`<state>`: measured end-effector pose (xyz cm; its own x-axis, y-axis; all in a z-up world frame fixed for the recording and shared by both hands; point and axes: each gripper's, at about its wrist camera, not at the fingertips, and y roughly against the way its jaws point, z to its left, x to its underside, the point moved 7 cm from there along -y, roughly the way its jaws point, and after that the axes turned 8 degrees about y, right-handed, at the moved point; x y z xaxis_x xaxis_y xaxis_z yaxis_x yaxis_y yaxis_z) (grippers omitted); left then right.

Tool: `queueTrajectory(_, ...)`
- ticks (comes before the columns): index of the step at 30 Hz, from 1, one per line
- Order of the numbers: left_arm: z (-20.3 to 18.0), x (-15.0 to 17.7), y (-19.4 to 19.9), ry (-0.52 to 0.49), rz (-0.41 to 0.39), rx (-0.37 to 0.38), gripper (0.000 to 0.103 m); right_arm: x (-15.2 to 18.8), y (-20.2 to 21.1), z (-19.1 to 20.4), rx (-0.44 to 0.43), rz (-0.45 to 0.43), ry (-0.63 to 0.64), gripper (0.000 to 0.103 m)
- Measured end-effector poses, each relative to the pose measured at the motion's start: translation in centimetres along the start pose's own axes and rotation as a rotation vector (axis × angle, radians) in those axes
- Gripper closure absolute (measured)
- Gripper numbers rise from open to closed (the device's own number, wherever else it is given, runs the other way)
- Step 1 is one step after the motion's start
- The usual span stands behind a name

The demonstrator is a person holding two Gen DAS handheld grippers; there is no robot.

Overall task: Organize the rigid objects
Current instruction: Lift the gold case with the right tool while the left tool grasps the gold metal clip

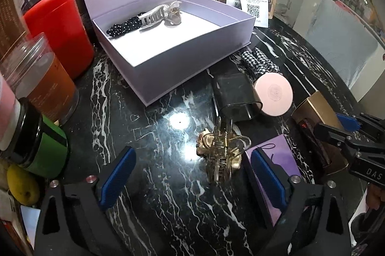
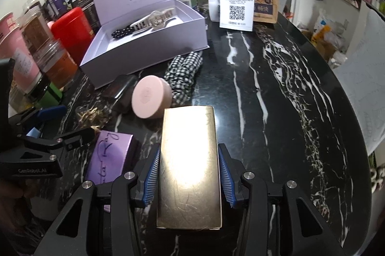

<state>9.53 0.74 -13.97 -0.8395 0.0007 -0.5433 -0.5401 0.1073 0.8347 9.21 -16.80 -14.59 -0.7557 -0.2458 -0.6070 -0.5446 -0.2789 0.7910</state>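
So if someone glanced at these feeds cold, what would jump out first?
Probably the gold box, glaring with reflected light, clamped in the right gripper over the black marble table. Next, the open lilac gift box at the back, with a white hair claw inside. Then the gold hair claw lying between the open left gripper's fingers.

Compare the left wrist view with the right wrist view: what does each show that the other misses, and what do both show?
Only the left wrist view shows the left gripper open, its fingers either side of the gold hair clip, plus a yellow fruit. Only the right wrist view shows the gold box from above, clamped in the right gripper. Both show the open lilac box, the pink round case, the purple box and the red tin.
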Motion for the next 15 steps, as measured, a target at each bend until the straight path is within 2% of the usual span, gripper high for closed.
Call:
queueTrajectory(2,0.0,0.0,-0.3,0.001,0.01,0.01,0.022,-0.1,-0.1,-0.1,0.001,-0.005,0.005,0.058)
queueTrajectory(4,-0.1,0.0,-0.5,0.0,0.019,0.029,0.037,-0.3,-0.2,-0.1,0.007,-0.009,0.014,0.058)
queueTrajectory(13,-0.5,0.0,-1.4,-0.004,0.042,0.048,0.038,-0.3,-0.8,0.0,0.005,0.001,0.034,0.056)
queueTrajectory(15,-0.7,-0.1,-1.5,-0.015,0.041,0.051,0.038,0.1,-1.2,-0.1,0.003,0.023,0.03,0.047)
